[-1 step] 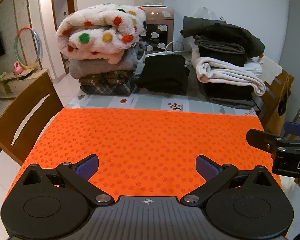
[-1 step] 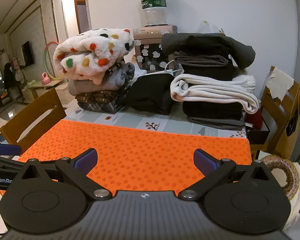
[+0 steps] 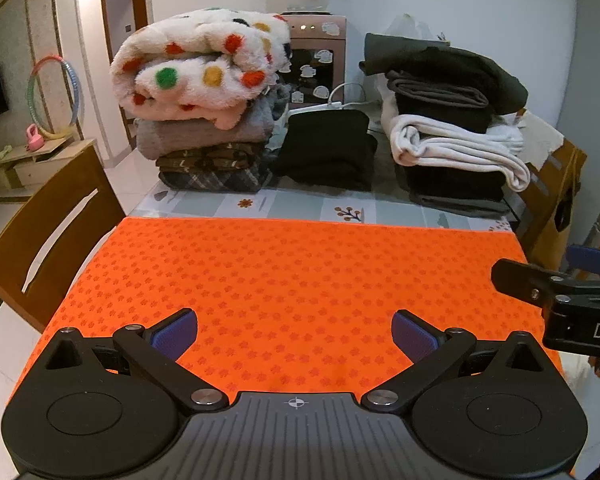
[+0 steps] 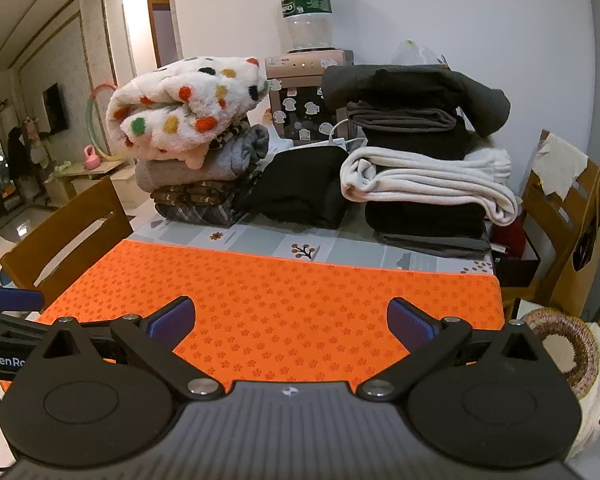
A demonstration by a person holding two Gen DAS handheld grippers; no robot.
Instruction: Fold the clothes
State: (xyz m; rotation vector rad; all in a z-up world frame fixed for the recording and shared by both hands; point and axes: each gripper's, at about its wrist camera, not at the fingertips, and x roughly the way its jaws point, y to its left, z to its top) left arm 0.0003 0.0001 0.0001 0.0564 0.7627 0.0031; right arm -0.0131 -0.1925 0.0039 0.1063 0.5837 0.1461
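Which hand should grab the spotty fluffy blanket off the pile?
Probably the left. The spotty blanket tops the stack at the table's far left, on the left tool's side. The right tool, also open and empty, sits further right.

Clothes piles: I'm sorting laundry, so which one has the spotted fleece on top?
The left pile; the spotted fleece caps it. The others are plain dark or white.

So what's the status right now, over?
Left tool and right tool open, empty. Orange mat bare; folded clothes stacks at table's far end. Nothing in the way.
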